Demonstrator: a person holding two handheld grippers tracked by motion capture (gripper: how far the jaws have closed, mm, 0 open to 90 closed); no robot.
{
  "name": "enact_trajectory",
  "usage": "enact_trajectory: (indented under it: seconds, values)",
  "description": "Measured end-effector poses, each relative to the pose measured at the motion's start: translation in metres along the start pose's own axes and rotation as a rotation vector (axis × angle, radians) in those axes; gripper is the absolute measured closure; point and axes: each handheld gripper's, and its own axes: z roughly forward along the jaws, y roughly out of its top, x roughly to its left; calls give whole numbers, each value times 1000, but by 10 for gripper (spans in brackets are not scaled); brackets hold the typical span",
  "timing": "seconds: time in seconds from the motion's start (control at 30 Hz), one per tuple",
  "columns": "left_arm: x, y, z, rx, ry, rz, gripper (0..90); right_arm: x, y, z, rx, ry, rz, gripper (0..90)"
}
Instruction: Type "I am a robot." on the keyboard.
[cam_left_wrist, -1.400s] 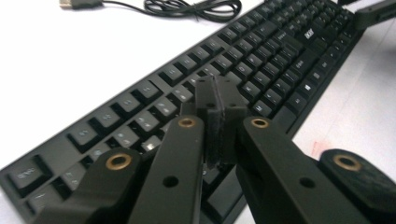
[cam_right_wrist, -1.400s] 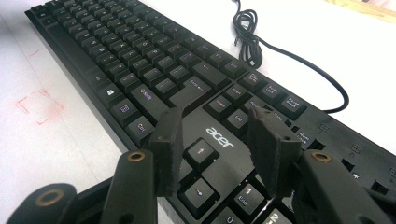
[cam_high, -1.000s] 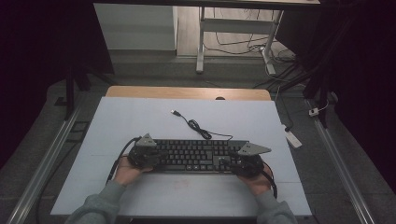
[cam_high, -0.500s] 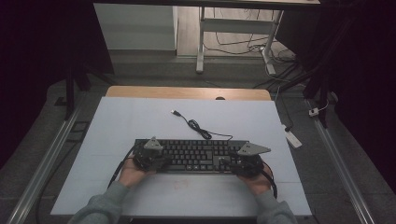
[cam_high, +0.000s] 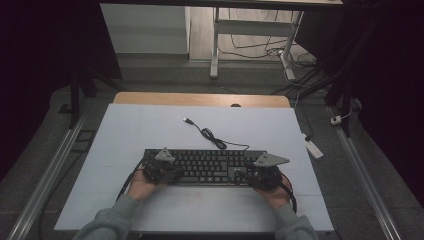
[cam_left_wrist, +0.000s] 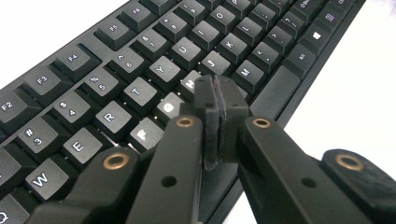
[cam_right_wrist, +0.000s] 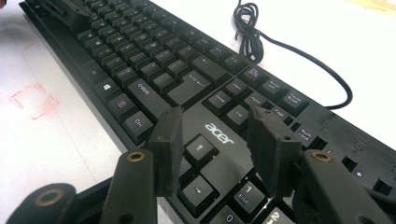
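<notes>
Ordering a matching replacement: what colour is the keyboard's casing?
Black, with a white acer logo on the keyboard; clearest in the right gripper view.

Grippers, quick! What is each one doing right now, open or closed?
Left gripper: closed, empty, tips over the keyboard keys.
Right gripper: open, empty, above the arrow keys.

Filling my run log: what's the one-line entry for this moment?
left gripper: shut, over keyboard's letter keys | right gripper: open, over arrow keys | cable: loose behind

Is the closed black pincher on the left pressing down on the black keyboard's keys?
Cannot tell. In the left gripper view, the left gripper, jaws shut together, sits over the black keyboard near the H key, hiding any contact or gap beneath its tips.
</notes>
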Motion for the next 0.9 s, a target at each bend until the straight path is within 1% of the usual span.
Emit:
enact_trajectory:
  seconds: [0.07,0.13,0.2,0.27,0.33,0.4,0.5,0.6,0.67,0.7,0.77,0.9]
  values:
    - [0,-1,2,8,-1,-1,880,0,0,0,0,0,0,556]
    - [1,-1,2,3,-9,-7,882,0,0,0,0,-1,0,556]
    - [1,-1,1,0,2,-5,882,0,0,0,0,-1,-1,556]
    - [0,-1,-1,-19,4,-2,878,0,0,0,-2,-1,0,556]
    - [1,0,-7,-44,8,-5,845,0,0,0,-2,-1,0,556]
    - [3,1,-13,-73,20,-16,777,0,0,0,-5,-4,0,555]
    - [8,0,-24,-109,57,-44,613,0,0,0,-8,3,1,555]
    - [15,-1,-33,-124,57,-93,441,0,0,0,-9,2,0,555]
    - [20,-1,-38,-126,75,-128,340,0,0,0,-7,3,0,555]
    - [22,-2,-40,-127,81,-147,304,0,0,0,-5,3,3,555]
    - [26,-3,-43,-129,81,-167,270,0,0,0,-4,2,1,555]
    - [29,-4,-47,-131,75,-171,248,0,0,0,-6,2,-1,555]
